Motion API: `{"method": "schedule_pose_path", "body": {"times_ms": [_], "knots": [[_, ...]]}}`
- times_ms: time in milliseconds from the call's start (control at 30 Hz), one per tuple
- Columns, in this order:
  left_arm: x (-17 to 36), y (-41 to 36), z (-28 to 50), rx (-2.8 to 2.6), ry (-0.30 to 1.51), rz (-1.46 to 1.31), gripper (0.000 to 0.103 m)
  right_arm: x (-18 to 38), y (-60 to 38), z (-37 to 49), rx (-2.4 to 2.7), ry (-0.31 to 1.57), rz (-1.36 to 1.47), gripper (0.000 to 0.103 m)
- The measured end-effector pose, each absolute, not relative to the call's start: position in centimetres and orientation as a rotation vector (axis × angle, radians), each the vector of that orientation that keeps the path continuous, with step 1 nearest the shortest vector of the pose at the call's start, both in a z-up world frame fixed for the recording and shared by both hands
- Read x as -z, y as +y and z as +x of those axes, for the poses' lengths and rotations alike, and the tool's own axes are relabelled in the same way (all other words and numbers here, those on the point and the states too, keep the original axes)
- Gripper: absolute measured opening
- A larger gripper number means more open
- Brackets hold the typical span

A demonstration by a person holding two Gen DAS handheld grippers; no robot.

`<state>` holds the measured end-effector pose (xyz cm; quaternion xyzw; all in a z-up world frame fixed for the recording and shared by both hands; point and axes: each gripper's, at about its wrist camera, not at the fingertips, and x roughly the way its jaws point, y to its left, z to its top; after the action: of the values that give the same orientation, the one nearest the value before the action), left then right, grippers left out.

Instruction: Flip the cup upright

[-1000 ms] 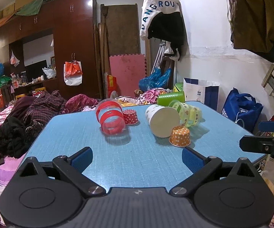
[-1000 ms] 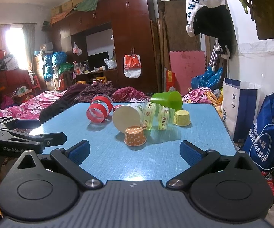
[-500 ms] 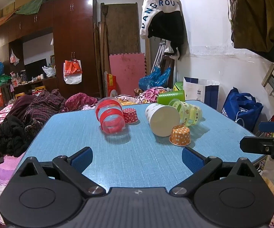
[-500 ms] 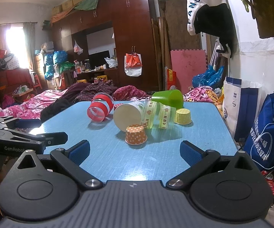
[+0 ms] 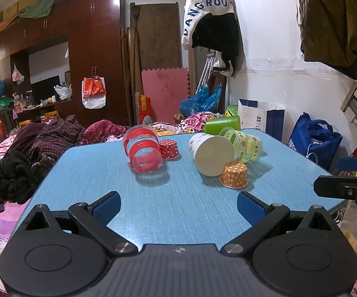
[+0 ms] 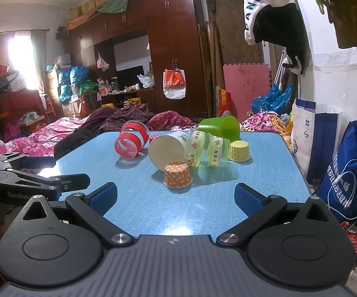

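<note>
On the blue textured table (image 5: 84, 173), going left to right: a clear plastic cup with red bands (image 5: 142, 149) lies on its side, mouth toward the cameras; a red dotted paper baking cup (image 5: 169, 149) sits just beside it; a white paper cup (image 5: 209, 154) lies tipped, base forward, against a clear cup with yellow-green ribbon bands (image 5: 246, 144); an orange dotted paper baking cup (image 5: 234, 175) stands inverted in front; a green plastic cup (image 5: 222, 124) lies behind.

Which cup is meant I cannot tell. All look light, thin-walled and easily crushed or rolled, so a gentle pinch across the side wall near the rim seems best.

The left gripper (image 5: 178, 204) and right gripper (image 6: 175, 199) both hover wide apart, empty, short of the cups.
</note>
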<state>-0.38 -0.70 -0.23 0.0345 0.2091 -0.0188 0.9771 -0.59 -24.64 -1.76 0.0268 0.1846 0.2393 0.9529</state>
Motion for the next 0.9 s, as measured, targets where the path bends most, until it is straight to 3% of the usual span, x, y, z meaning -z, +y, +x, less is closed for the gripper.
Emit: {"method": "schedule_pose_path", "body": {"times_ms": [900], "knots": [[0.31,-0.65,-0.32,0.038,0.426,0.071,0.101,1.79,-24.78,-0.44,-0.497,0.381,0.059,0.102]]}}
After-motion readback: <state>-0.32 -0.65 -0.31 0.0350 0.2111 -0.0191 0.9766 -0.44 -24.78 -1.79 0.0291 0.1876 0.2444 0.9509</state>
